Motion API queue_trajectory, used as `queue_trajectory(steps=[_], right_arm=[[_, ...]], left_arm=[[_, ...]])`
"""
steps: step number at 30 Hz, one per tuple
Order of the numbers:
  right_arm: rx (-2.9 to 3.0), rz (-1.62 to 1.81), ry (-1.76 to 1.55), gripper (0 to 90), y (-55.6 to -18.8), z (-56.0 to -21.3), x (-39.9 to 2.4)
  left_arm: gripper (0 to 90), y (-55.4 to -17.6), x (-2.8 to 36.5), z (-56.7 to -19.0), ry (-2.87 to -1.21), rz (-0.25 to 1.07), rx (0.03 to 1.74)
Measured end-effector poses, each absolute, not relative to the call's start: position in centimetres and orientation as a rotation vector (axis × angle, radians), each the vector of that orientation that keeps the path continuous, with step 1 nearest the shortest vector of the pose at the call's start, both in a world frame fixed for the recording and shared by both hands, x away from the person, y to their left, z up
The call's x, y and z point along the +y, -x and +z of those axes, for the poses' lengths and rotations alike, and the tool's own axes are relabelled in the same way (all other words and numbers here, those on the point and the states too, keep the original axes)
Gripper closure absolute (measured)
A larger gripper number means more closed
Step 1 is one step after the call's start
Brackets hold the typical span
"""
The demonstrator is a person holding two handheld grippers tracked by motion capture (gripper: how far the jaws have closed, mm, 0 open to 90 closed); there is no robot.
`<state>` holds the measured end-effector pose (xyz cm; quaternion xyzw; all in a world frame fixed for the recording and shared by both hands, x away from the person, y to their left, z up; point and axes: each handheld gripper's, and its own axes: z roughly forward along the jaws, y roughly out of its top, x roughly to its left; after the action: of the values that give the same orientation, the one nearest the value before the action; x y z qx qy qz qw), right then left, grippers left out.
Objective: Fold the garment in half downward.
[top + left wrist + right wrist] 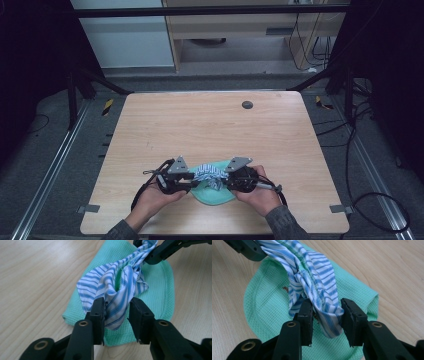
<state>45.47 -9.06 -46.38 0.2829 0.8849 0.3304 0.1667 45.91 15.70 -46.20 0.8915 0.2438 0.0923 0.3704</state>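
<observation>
Left gripper view shows our left gripper (117, 311) released around the striped cloth (117, 287), lying on the green cloth (160, 290); our right gripper (327, 315) equally loose. Next we withdraw both carefully.

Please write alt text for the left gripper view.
A blue-and-white striped cloth hangs bunched between the left tongs, whose jaws stand slightly apart, above a green waffle-weave cloth on a wooden table. The right tongs hold its far end.
</observation>
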Motion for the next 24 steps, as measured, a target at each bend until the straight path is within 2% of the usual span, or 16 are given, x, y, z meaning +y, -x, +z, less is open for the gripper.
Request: queue_trajectory(steps=[7,9,13,22,24], right_arm=[[2.538,0.926,-0.797,62.0,-45.2,-46.7,-9.1],[2.540,0.928,-0.802,63.7,-45.2,-46.7,-9.1],[2.532,0.933,-0.811,64.4,-45.4,-46.6,-8.9],[2.518,0.941,-0.820,63.8,-46.0,-46.4,-8.2],[2.519,0.940,-0.817,63.6,-45.9,-46.3,-8.2]], left_arm=[[66.1,-45.8,15.5,-46.8,-2.311,0.230,0.611],[72.1,-46.1,15.5,-46.9,-2.321,0.239,0.604],[76.5,-46.8,15.5,-46.7,-2.313,0.269,0.617],[76.1,-48.4,15.8,-46.3,-2.293,0.283,0.643],[73.2,-48.3,15.8,-46.2,-2.290,0.283,0.646]])
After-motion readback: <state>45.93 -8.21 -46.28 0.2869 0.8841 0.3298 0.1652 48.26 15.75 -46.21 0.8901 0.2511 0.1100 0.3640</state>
